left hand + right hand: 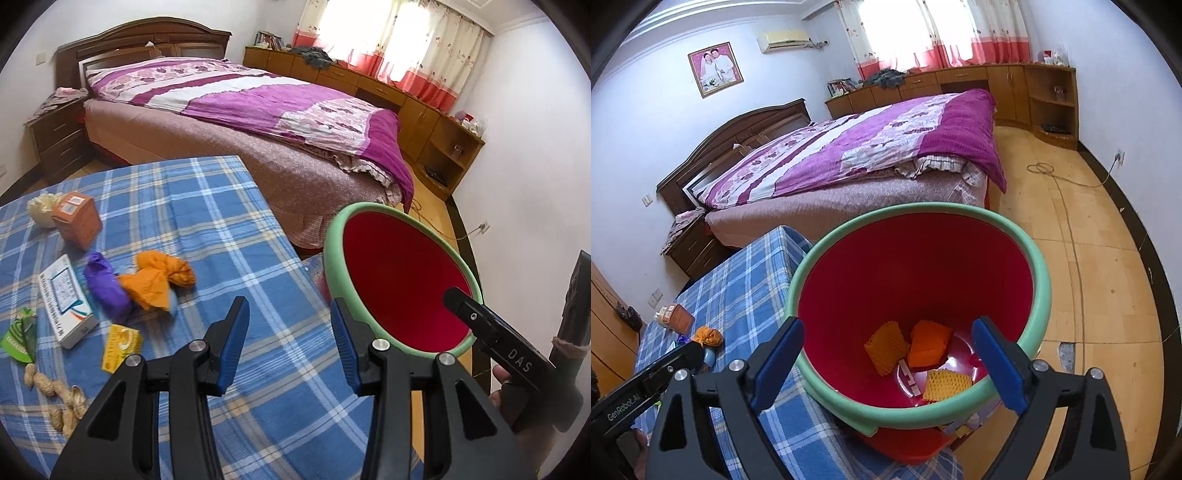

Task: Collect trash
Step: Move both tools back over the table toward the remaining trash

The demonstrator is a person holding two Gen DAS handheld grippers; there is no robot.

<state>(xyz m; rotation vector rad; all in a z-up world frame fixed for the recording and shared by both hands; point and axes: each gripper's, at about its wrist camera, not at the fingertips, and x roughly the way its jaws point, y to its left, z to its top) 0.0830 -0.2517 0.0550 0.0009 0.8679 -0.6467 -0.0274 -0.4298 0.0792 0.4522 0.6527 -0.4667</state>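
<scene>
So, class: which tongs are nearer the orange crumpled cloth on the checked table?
Left. The left tongs hang over the table just beside the orange crumpled cloth; the right tongs sit over the red bin, farther off.

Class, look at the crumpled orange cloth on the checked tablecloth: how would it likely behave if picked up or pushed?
The orange cloth looks bunched and creased, so it would probably droop and change shape when lifted. It seems light and unlikely to roll. Pushed, it may drag across the tablecloth rather than slide.
</scene>
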